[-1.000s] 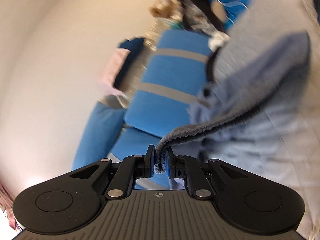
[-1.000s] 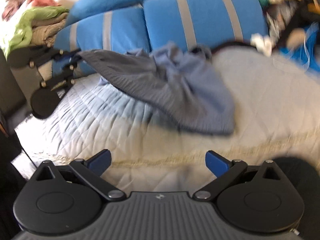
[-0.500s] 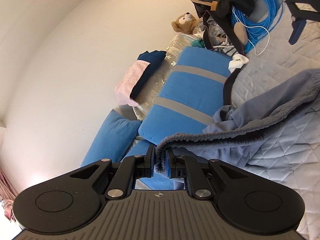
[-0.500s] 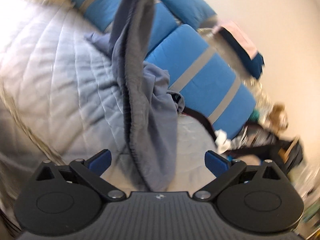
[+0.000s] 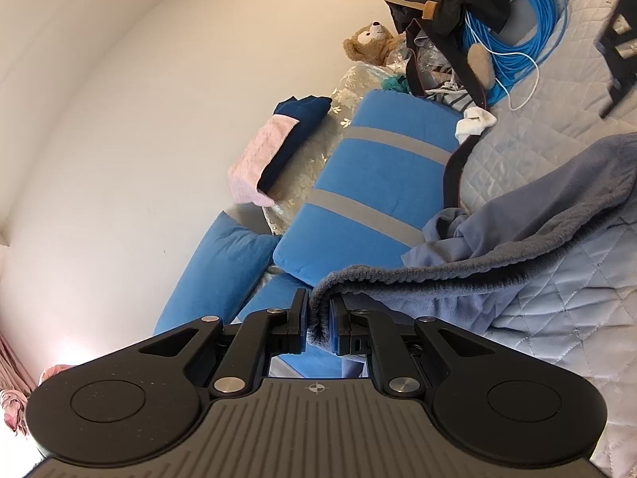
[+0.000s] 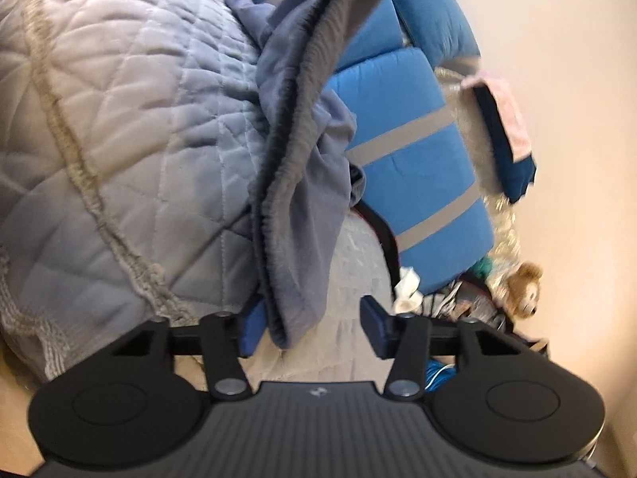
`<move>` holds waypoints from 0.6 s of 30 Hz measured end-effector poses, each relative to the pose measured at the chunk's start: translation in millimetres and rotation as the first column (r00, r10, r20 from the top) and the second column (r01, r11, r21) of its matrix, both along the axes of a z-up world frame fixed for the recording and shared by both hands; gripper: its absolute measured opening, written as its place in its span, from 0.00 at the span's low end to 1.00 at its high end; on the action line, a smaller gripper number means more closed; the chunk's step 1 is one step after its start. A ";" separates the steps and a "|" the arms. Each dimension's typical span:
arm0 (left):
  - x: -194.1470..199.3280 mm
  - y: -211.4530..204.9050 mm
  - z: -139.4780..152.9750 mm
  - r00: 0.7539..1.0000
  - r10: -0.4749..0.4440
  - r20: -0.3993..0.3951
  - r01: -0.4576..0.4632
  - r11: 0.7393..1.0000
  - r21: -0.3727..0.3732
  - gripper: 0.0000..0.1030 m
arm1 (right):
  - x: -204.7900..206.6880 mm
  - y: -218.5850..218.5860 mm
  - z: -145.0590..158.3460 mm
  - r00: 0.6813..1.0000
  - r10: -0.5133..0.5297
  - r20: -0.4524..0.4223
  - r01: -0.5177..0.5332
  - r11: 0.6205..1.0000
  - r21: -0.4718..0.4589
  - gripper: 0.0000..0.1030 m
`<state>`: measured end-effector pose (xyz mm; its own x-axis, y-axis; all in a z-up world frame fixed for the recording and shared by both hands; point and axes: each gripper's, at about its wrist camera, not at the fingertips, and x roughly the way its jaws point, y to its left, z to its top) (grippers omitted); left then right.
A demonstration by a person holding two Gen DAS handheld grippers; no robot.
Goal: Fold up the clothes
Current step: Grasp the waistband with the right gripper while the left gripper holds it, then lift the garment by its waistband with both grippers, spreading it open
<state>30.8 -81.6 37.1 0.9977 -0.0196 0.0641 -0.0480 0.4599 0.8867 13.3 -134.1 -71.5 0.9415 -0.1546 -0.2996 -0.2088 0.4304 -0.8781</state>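
— What carries everything here?

— A bed under a pale quilted cover (image 5: 557,298), with blue grey-striped cushions (image 5: 382,183) along its head edge by the wall. At the far corner a dark bag (image 5: 438,4) lies beside a coil of blue cable (image 5: 529,28); what the bag holds cannot be told. A teddy bear (image 5: 368,44) sits beside it, and folded navy and pink cloth (image 5: 274,151) rests behind the cushions.

— And the garment?

— The grey-blue garment (image 5: 497,247) stretches above the cover. The left gripper (image 5: 318,320) is clamped on its ribbed hem. The hem's other end hangs between the fingers of the right gripper (image 6: 312,324), whose jaws are closing; the cloth is against the left finger and clear of the right one.
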 end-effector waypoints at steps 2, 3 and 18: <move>0.5 0.5 0.1 1.000 0.003 -0.001 -0.003 1.000 -0.003 0.10 | -3.9 1.9 -4.6 1.000 0.018 -0.001 -0.018 1.000 -0.018 0.28; 0.7 0.7 0.0 1.000 0.004 -0.001 -0.004 1.000 -0.003 0.10 | -5.4 2.3 -6.0 1.000 0.026 -0.003 -0.026 0.999 -0.021 0.26; -8.5 36.6 20.3 0.997 0.056 -0.055 -0.060 0.995 -0.081 0.10 | -18.5 -11.6 56.7 0.997 0.075 -0.005 -0.073 0.985 0.158 0.00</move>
<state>22.3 -45.0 57.4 0.9991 0.0417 0.0105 -0.0310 0.5295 0.8477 -5.2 -145.7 -14.9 0.9452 -0.0348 -0.3246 -0.2540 0.5466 -0.7980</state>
